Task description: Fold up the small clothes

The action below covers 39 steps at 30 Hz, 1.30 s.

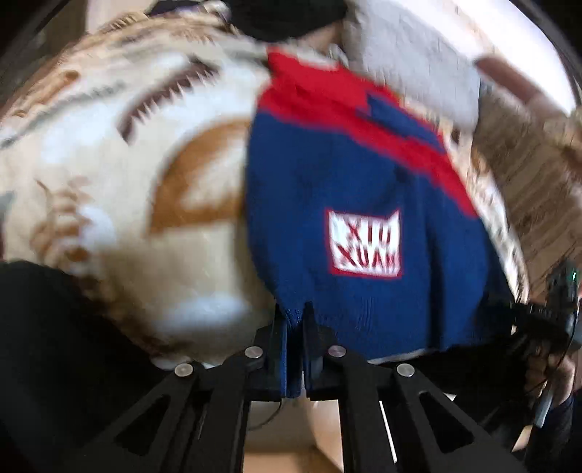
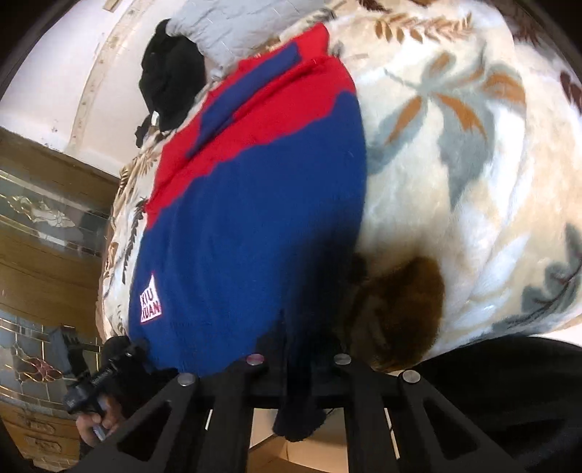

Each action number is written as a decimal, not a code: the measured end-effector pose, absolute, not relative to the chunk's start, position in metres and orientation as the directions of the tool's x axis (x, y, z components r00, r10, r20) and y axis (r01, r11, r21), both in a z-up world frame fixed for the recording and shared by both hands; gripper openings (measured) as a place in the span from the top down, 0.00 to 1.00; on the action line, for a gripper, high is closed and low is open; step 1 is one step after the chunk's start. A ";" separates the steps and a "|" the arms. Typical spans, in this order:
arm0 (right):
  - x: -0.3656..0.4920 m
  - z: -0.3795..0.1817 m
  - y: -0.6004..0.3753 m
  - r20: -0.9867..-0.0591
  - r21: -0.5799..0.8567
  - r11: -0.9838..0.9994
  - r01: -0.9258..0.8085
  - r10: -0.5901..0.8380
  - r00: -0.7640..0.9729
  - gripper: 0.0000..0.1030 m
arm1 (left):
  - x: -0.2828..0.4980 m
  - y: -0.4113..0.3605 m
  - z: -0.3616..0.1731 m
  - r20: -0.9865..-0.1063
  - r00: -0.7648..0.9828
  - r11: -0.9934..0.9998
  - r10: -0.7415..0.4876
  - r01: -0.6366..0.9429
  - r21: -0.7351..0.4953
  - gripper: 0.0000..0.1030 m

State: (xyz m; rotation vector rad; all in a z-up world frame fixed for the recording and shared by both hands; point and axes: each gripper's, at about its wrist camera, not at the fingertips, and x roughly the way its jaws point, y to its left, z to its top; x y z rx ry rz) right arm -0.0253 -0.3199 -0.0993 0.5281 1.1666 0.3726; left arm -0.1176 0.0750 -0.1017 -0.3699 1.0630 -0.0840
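Cream leaf-print blanket (image 2: pixel 454 152) bearing a blue-and-red knitted sweater (image 2: pixel 254 203).

The left gripper (image 1: pixel 295 327) and right gripper (image 2: pixel 300 356) each pinch the sweater's near hem, jaws narrowed onto the knit. Bare blanket lies on both sides of the sweater; a grey pillow (image 2: pixel 240 29) and a black garment (image 2: pixel 171 72) crowd its far red end. The left view is motion-blurred.

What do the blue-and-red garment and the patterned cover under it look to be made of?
Sweater: looks like knitted yarn, matte; fine ribbed rows show at the hem pinched in the left gripper, with a stitched-looking white patch. Blanket: seems a plush fleece with a soft sheen and fuzzy pile, printed leaves. Fibre type can't be told.
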 end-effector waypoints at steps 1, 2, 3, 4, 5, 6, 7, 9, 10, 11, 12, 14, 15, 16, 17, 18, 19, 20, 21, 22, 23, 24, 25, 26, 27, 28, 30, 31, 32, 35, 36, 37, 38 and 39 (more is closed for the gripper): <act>-0.028 -0.089 -0.326 -0.754 0.574 0.819 -0.015 0.535 0.380 0.93 | -0.120 0.082 -0.091 -0.818 0.521 0.930 -0.241 -0.118 -0.349 0.94; -0.028 -0.082 -0.331 -0.750 0.572 0.820 -0.018 0.531 0.394 0.93 | -0.124 0.089 -0.079 -0.796 0.556 0.924 -0.240 -0.121 -0.363 0.94; -0.028 -0.078 -0.337 -0.749 0.569 0.822 -0.015 0.525 0.403 0.93 | -0.124 0.093 -0.075 -0.788 0.567 0.922 -0.240 -0.120 -0.367 0.94; -0.028 -0.079 -0.342 -0.755 0.566 0.824 -0.006 0.521 0.397 0.93 | -0.123 0.094 -0.077 -0.790 0.564 0.923 -0.240 -0.119 -0.366 0.94; -0.028 -0.083 -0.344 -0.759 0.567 0.824 0.001 0.522 0.390 0.93 | -0.121 0.095 -0.082 -0.799 0.552 0.924 -0.239 -0.123 -0.362 0.94; -0.028 -0.089 -0.346 -0.752 0.582 0.813 0.010 0.534 0.386 0.91 | -0.117 0.093 -0.091 -0.818 0.524 0.924 -0.239 -0.136 -0.357 0.94; -0.027 -0.094 -0.346 -0.747 0.597 0.802 0.028 0.543 0.383 0.89 | -0.115 0.092 -0.101 -0.834 0.490 0.918 -0.253 -0.150 -0.367 0.94; -0.026 -0.105 -0.343 -0.753 0.614 0.786 0.074 0.555 0.354 0.87 | -0.120 0.086 -0.107 -0.838 0.482 0.923 -0.257 -0.136 -0.361 0.94; -0.028 -0.103 -0.341 -0.753 0.609 0.791 0.066 0.550 0.361 0.79 | -0.121 0.085 -0.109 -0.841 0.484 0.928 -0.242 -0.138 -0.347 0.94; -0.029 -0.101 -0.339 -0.746 0.606 0.795 0.042 0.549 0.377 0.57 | -0.119 0.084 -0.109 -0.843 0.479 0.927 -0.245 -0.140 -0.349 0.94; -0.030 -0.101 -0.337 -0.749 0.601 0.799 0.041 0.544 0.378 0.38 | -0.118 0.083 -0.110 -0.842 0.476 0.924 -0.254 -0.137 -0.356 0.94; -0.030 -0.103 -0.339 -0.758 0.589 0.805 0.066 0.522 0.391 0.18 | -0.116 0.082 -0.110 -0.843 0.479 0.925 -0.245 -0.144 -0.351 0.90; -0.029 -0.105 -0.339 -0.757 0.592 0.804 0.060 0.529 0.383 0.18 | -0.118 0.080 -0.110 -0.849 0.475 0.927 -0.233 -0.156 -0.341 0.78; -0.029 -0.106 -0.339 -0.760 0.587 0.808 0.054 0.528 0.380 0.23 | -0.116 0.078 -0.114 -0.858 0.460 0.927 -0.230 -0.164 -0.336 0.64; -0.028 -0.108 -0.338 -0.772 0.572 0.819 0.054 0.514 0.373 0.39 | -0.114 0.078 -0.118 -0.863 0.449 0.927 -0.233 -0.166 -0.337 0.58; -0.026 -0.113 -0.336 -0.794 0.551 0.833 0.062 0.499 0.346 0.52 | -0.112 0.076 -0.123 -0.868 0.435 0.927 -0.238 -0.164 -0.337 0.52; -0.024 -0.117 -0.336 -0.807 0.541 0.838 0.072 0.492 0.326 0.79 | -0.110 0.073 -0.126 -0.876 0.419 0.931 -0.238 -0.159 -0.329 0.53; -0.022 -0.119 -0.336 -0.814 0.535 0.841 0.078 0.489 0.313 0.87 | -0.111 0.072 -0.127 -0.880 0.420 0.938 -0.224 -0.154 -0.312 0.60; -0.022 -0.118 -0.335 -0.815 0.534 0.843 0.071 0.491 0.306 0.89 | -0.111 0.070 -0.125 -0.882 0.420 0.947 -0.211 -0.134 -0.291 0.94; -0.022 -0.113 -0.335 -0.813 0.537 0.842 0.061 0.496 0.306 0.91 | -0.111 0.070 -0.122 -0.876 0.423 0.944 -0.230 -0.123 -0.307 0.94; -0.023 -0.105 -0.336 -0.795 0.559 0.827 0.053 0.517 0.317 0.91 | -0.115 0.076 -0.115 -0.857 0.451 0.930 -0.249 -0.136 -0.342 0.94; -0.025 -0.095 -0.339 -0.775 0.580 0.813 0.046 0.534 0.338 0.91 | -0.118 0.080 -0.103 -0.838 0.488 0.925 -0.246 -0.141 -0.354 0.94; -0.028 -0.080 -0.343 -0.755 0.594 0.804 0.032 0.542 0.369 0.91 | -0.121 0.082 -0.090 -0.816 0.527 0.924 -0.236 -0.139 -0.357 0.94; -0.030 -0.073 -0.346 -0.743 0.598 0.801 0.018 0.547 0.385 0.92 | -0.123 0.085 -0.080 -0.798 0.555 0.921 -0.236 -0.135 -0.366 0.94; -0.031 -0.065 -0.348 -0.736 0.598 0.801 0.006 0.546 0.401 0.92 | -0.124 0.087 -0.072 -0.782 0.577 0.918 -0.238 -0.131 -0.375 0.94; -0.031 -0.064 -0.349 -0.736 0.595 0.804 0.003 0.543 0.404 0.92 | -0.123 0.088 -0.069 -0.775 0.587 0.918 -0.235 -0.129 -0.376 0.94; -0.027 -0.075 -0.349 -0.757 0.581 0.813 0.022 0.531 0.381 0.92 | -0.115 0.087 -0.082 -0.805 0.546 0.925 -0.231 -0.134 -0.357 0.94; -0.026 -0.086 -0.350 -0.766 0.584 0.811 0.043 0.533 0.360 0.92 | -0.112 0.088 -0.093 -0.824 0.512 0.918 -0.242 -0.154 -0.365 0.94; -0.025 -0.092 -0.349 -0.770 0.587 0.807 0.056 0.536 0.347 0.92 | -0.110 0.089 -0.101 -0.836 0.488 0.913 -0.253 -0.166 -0.373 0.94; -0.026 -0.105 -0.352 -0.779 0.590 0.801 0.102 0.530 0.335 0.88 | -0.111 0.086 -0.113 -0.851 0.458 0.913 -0.257 -0.174 -0.370 0.94; -0.026 -0.107 -0.352 -0.779 0.590 0.801 0.107 0.529 0.335 0.87 | -0.111 0.086 -0.114 -0.851 0.456 0.912 -0.262 -0.171 -0.372 0.94; -0.027 -0.108 -0.352 -0.788 0.576 0.810 0.107 0.516 0.335 0.82 | -0.110 0.086 -0.114 -0.853 0.452 0.913 -0.263 -0.170 -0.371 0.94; -0.026 -0.107 -0.350 -0.799 0.557 0.824 0.104 0.498 0.337 0.62 | -0.109 0.086 -0.115 -0.854 0.447 0.912 -0.264 -0.173 -0.372 0.94; -0.026 -0.106 -0.348 -0.811 0.535 0.839 0.098 0.478 0.336 0.44 | -0.109 0.087 -0.116 -0.856 0.445 0.911 -0.264 -0.176 -0.373 0.94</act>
